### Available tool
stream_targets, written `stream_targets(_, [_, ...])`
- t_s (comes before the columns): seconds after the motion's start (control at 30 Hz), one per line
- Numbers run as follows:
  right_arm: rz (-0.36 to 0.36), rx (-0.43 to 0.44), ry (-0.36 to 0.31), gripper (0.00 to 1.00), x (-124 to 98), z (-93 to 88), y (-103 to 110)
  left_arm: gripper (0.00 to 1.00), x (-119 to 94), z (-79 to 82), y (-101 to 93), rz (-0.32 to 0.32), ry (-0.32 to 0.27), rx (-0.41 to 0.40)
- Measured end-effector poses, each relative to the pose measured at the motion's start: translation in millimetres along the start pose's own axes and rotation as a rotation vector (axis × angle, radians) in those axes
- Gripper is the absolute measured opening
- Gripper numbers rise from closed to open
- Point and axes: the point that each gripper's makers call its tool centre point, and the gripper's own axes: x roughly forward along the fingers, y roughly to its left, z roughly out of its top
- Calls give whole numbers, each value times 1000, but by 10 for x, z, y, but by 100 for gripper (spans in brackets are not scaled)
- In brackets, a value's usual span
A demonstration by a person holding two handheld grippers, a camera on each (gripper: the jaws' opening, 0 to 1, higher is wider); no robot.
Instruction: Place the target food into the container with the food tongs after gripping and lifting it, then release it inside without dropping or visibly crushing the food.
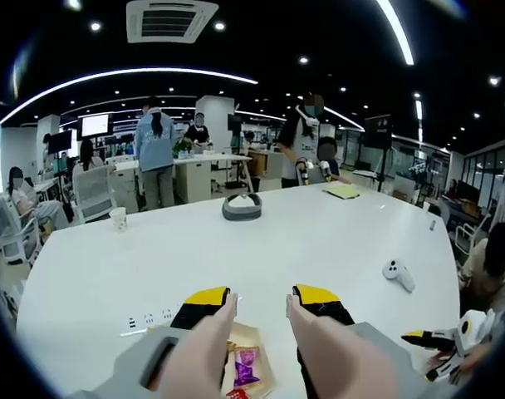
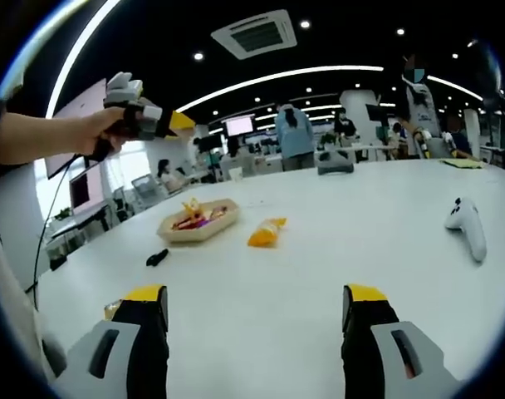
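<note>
Both jaws of my left hand-held gripper are gaping above the tray; my right hand-held gripper is gaping over the bare counter

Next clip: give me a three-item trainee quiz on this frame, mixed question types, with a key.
1. True or false: the right gripper is shut on a snack.
2. In the right gripper view, the yellow packet lies: A) inside the tray B) on the table beside the tray C) in the left gripper.
3. Fill in: the white controller rests on the ____.

Key: 1 false, its jaws stand apart and empty; 2 B; 3 table.
</note>
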Motion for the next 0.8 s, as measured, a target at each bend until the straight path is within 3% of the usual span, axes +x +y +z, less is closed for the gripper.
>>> stream_targets(0.17, [-12, 2, -14, 90, 9, 4, -37, 29, 24, -116, -63, -10, 26, -7])
stream_targets(0.37, [6, 18, -22, 91, 3, -3, -18, 29, 26, -115, -153, -23, 25, -12])
stream_targets(0.43, [22, 71, -64, 94, 0, 45, -3, 29, 29, -111, -171, -29, 23, -17])
stream_targets(0.6, [26, 82, -93, 94, -25, 110, 6, 29, 60, -146, -226, -51, 30, -37])
stream_targets(0.8, [15, 91, -82, 94, -30, 34, -33, 29, 101, -181, -285, -60, 35, -33])
